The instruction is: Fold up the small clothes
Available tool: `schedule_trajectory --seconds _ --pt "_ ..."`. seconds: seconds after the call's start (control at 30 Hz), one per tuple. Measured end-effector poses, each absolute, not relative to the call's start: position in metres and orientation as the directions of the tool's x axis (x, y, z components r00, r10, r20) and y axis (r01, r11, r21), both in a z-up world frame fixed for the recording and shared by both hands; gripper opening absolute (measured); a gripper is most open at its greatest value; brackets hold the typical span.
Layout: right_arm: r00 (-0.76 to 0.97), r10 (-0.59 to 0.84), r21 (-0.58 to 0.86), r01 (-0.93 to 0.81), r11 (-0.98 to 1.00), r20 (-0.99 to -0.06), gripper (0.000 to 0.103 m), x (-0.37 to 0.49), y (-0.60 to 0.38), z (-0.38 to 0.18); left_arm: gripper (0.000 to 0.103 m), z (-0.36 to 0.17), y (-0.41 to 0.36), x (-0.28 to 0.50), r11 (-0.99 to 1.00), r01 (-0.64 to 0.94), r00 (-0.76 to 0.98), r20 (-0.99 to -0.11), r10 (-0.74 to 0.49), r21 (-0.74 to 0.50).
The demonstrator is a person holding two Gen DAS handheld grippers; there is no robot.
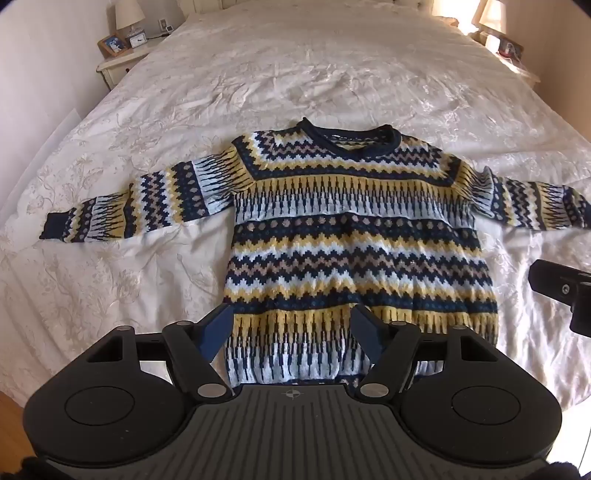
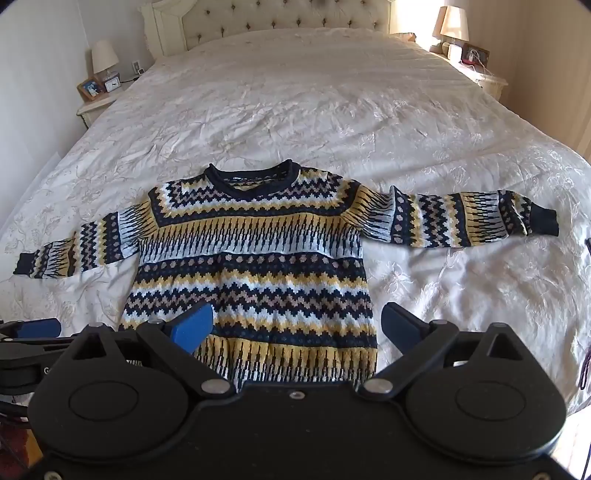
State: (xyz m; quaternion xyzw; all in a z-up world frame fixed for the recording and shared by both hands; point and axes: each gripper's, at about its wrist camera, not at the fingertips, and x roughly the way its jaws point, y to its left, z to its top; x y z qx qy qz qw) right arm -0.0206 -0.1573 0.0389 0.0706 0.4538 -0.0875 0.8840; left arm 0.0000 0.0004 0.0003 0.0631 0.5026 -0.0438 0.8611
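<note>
A knitted sweater [image 1: 351,236] with navy, yellow and pale blue zigzag bands lies flat on the bed, face up, collar away from me and both sleeves spread out sideways. My left gripper [image 1: 291,332] hovers over the left part of the hem, jaws open, blue pads either side of the fabric and not pressing on it. In the right wrist view the same sweater [image 2: 255,258] fills the middle. Over the right part of the hem my right gripper [image 2: 299,328] stands wide open, one finger above the knit and the other above bare bedspread.
The sweater rests on a cream embroidered bedspread [image 2: 332,110]. A tufted headboard [image 2: 280,18] stands at the far end. Nightstands with lamps [image 2: 103,55] and picture frames flank the bed. A dark cord [image 2: 585,362] hangs at the right edge.
</note>
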Motion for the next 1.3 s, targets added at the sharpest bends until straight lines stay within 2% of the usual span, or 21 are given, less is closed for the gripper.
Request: schedule_trajectory --seconds 1.3 --pt "0.555 -0.097 0.033 0.220 0.975 -0.826 0.098 -0.014 -0.152 0.032 0.069 -0.013 -0.003 -0.001 0.989 0.140 0.465 -0.885 -0.019 0.053"
